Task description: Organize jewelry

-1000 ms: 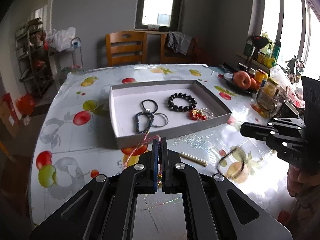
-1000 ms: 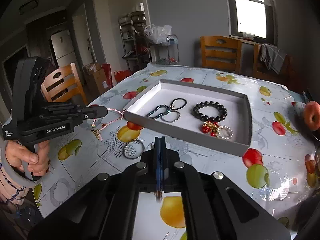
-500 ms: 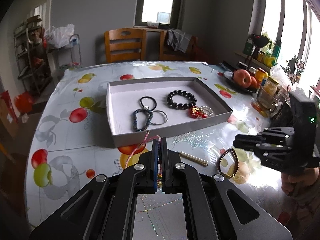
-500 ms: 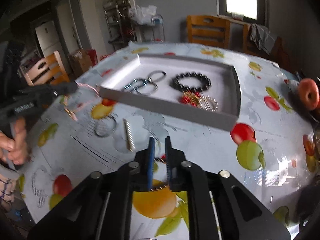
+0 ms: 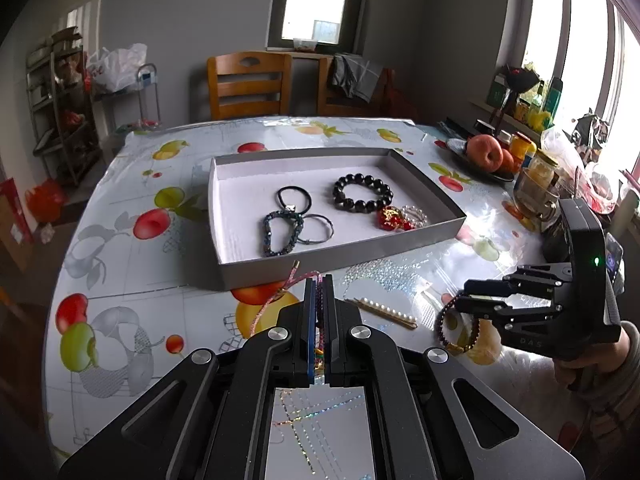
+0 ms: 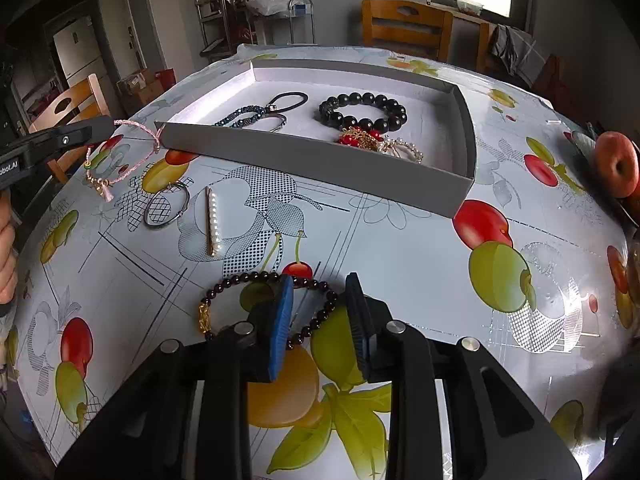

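The tray (image 5: 436,229) already holds several pieces, the left gripper (image 5: 318,292) clenches a pink cord bracelet (image 6: 134,148), the right gripper (image 6: 318,300) is closing around a dark bead bracelet (image 6: 256,280) without pinching it yet, and a hairpin (image 6: 212,220) and a ring (image 6: 166,208) still lie on the table.

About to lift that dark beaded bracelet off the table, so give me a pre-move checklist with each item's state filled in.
1. Right gripper straddles the dark beaded bracelet: ok; a strand runs between its fingers.
2. Grip secured: not ok; jaws closing, pads not yet pressing the beads.
3. Left gripper holds the pink cord bracelet: ok, shut on it.
4. Grey tray has free floor space: ok.
5. Pearl hair clip and metal ring clear of the right gripper: ok.
6. Bracelet clasp condition: cannot tell.
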Demonstrator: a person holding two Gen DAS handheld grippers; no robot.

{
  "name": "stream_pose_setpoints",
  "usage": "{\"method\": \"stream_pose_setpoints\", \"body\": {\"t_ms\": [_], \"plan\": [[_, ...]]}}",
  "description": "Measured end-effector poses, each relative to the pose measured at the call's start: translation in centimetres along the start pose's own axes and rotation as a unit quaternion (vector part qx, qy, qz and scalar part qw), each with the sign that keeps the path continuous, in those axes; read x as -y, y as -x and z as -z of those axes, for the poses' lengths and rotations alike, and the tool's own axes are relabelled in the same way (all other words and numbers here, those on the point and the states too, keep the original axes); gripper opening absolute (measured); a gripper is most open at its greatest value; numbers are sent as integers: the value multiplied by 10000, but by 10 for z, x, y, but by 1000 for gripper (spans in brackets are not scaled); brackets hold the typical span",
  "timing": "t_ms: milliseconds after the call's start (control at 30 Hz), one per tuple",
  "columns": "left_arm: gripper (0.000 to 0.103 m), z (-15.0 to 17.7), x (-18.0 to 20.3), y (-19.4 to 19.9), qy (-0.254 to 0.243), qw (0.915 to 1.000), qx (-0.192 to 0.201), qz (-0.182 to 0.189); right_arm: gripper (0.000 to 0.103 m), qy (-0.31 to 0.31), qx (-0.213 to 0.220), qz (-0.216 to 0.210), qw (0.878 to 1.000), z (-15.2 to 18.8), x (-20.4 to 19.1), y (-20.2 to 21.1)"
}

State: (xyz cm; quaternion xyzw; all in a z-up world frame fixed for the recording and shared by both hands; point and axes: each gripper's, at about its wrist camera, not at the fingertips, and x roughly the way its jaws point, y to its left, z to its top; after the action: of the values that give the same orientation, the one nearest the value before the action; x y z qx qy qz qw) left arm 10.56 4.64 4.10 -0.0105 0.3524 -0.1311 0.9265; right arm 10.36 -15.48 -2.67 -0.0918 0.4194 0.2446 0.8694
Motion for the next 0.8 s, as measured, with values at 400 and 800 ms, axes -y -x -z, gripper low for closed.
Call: {"method": "stream_pose_setpoints", "body": {"t_ms": [400, 800], "plan": [[4, -16, 9, 3, -135, 9999, 99, 12, 6, 23, 525, -252, 9983, -16, -2, 33], [3, -42, 17, -5, -239, 9996, 171, 7, 6, 193, 1038, -87, 9944, -51, -4, 69]]}}
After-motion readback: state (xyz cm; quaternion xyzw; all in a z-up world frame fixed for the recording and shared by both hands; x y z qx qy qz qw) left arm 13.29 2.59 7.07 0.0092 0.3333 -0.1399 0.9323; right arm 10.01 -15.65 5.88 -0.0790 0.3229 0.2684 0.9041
